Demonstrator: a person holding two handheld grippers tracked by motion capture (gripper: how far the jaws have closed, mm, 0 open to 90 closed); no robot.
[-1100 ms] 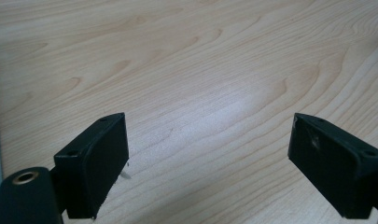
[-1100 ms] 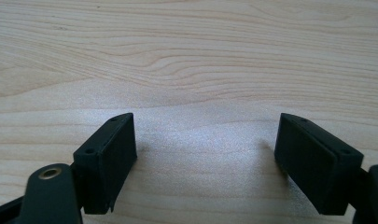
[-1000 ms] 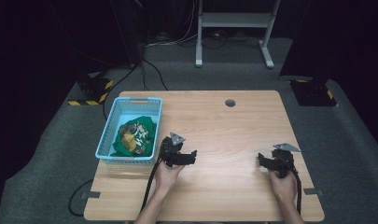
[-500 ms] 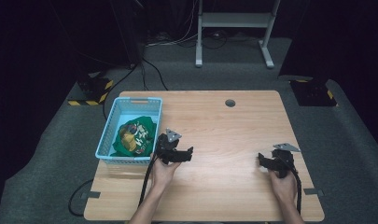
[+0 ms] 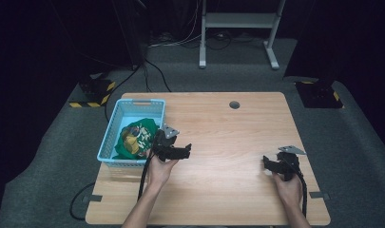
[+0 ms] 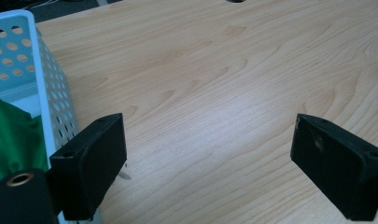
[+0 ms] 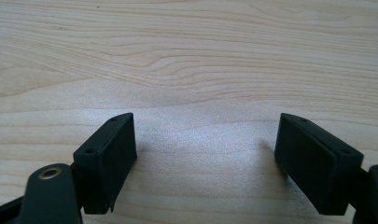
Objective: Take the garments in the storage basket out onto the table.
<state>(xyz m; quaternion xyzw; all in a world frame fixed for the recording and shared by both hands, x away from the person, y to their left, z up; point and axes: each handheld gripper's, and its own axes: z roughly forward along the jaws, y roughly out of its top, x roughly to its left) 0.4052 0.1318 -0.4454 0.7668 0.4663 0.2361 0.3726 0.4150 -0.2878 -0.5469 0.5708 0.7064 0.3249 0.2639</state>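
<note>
High view: fixed above the near edge of the table [image 5: 218, 123], facing forward and down, far enough to take in all 4 corners and the floor beyond. Left gripper view: close above the wood by the basket [image 6: 46, 98] at the table's left edge, facing the far edge. Right gripper view: very close, low over bare wood. All 3 share the tabletop.

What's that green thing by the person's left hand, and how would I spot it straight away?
Start at the wooden table and look to its left edge, where a light blue perforated basket sits. Inside lies a crumpled green bag with pale and yellow print, right beside the left gripper. It is the sole green item; the tabletop around it is bare wood.
</note>
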